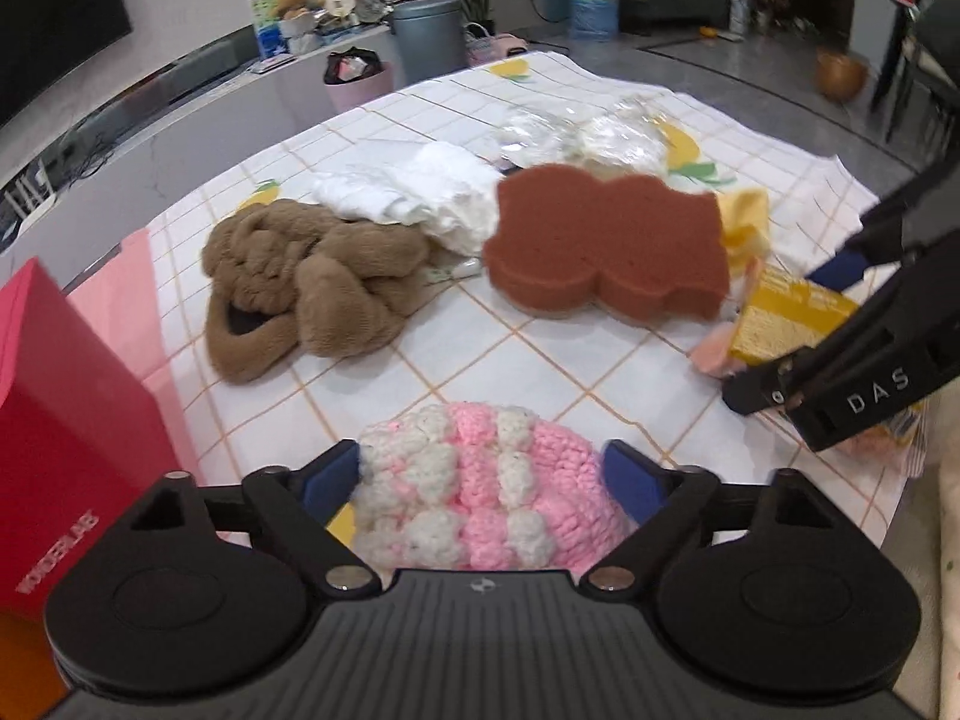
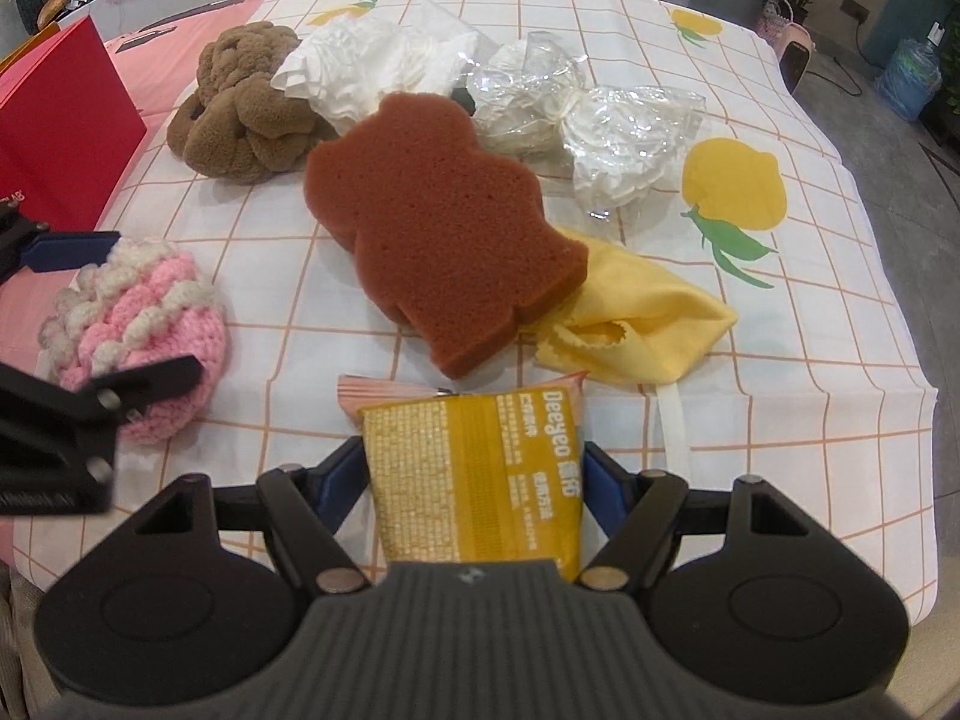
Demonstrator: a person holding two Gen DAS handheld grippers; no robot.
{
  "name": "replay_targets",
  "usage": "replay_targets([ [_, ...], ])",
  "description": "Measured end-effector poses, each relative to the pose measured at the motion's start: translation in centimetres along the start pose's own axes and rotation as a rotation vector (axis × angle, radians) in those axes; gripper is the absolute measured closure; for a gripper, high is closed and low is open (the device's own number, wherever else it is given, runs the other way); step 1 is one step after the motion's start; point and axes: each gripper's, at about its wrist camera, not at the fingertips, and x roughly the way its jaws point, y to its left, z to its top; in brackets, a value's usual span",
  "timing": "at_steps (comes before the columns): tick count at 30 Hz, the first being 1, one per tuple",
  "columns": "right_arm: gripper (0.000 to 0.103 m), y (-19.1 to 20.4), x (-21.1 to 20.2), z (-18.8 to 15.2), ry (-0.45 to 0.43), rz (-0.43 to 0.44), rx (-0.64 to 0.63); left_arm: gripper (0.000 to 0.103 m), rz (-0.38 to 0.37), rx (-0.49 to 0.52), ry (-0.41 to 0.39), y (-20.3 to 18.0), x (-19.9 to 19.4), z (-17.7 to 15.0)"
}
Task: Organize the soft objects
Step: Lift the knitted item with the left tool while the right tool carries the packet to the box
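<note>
Soft objects lie scattered over a table covered by a white checked cloth (image 2: 780, 420) printed with yellow fruit. Nearest the cloth's front-left corner sits a pink and cream crocheted piece (image 1: 480, 492), bunched into a rounded lump; the left gripper (image 1: 480, 483) stands around it with its jaws spread wide, blue pads (image 1: 330, 477) to either side of the yarn, and I cannot tell for certain whether the pads brush the wool, though they do not squeeze it. At the front edge, near the middle, the right gripper (image 2: 474, 489) has its jaws closed against the two sides of a yellow packet (image 2: 480, 480) with printed lettering, which stands up between the pads. Just beyond the packet a rust-brown sponge (image 2: 438, 228) cut in a lobed outline lies flat in the centre of the cloth, its near corner resting over a yellow cleaning cloth (image 2: 642, 324) that spreads toward the right edge. Behind the sponge, toward the far edge, are a crumpled white cloth (image 2: 360, 72) and two clear plastic bags (image 2: 600, 126) with pale contents, side by side and touching. To the left of the white cloth, toward the far-left corner, a tan fuzzy fabric piece (image 2: 240, 114) is twisted into loops and touches it. A red box (image 1: 66, 420) stands upright at the left edge on a pink sheet (image 1: 126, 294). Off the table beyond the far edge I can see a grey bin (image 1: 427, 36), a pink basket (image 1: 359, 84) and a water jug (image 1: 593, 3) on the floor.
</note>
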Motion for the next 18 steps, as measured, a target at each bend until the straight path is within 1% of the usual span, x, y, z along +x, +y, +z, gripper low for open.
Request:
replay_targets([
  [1,0.029,0.0,0.0,0.0,0.0,0.0,0.0,0.0,-0.001,0.012,0.036,-0.3,0.6,0.0],
  [2,0.029,0.0,0.0,0.0,0.0,0.0,0.0,0.0,-0.007,0.009,0.05,-0.4,1.0,-0.2],
  [3,0.029,0.0,0.0,0.0,0.0,0.0,0.0,0.0,-0.013,-0.024,0.032,-0.3,1.1,-0.5],
  [8,0.029,0.0,0.0,0.0,-0.002,0.0,-0.001,0.0,-0.07,-0.112,0.008,1.1,1.5,-0.9],
  [12,0.029,0.0,0.0,0.0,-0.002,0.0,-0.002,0.0,-0.079,-0.102,-0.02,0.8,1.1,-1.3],
  [13,0.029,0.0,0.0,0.0,-0.003,0.0,-0.003,0.003,-0.081,-0.097,-0.024,0.7,0.9,-1.3],
  [16,0.029,0.1,0.0,0.0,-0.005,0.001,-0.005,0.017,-0.085,-0.099,-0.033,0.3,0.5,-1.2],
  [17,0.03,0.1,0.0,0.0,-0.009,0.003,-0.008,0.029,-0.09,-0.104,-0.043,0.2,0.3,-1.2],
  [18,0.032,0.2,-0.1,-0.1,-0.015,0.004,-0.012,0.038,-0.103,-0.104,-0.049,0.1,0.1,-1.2],
])
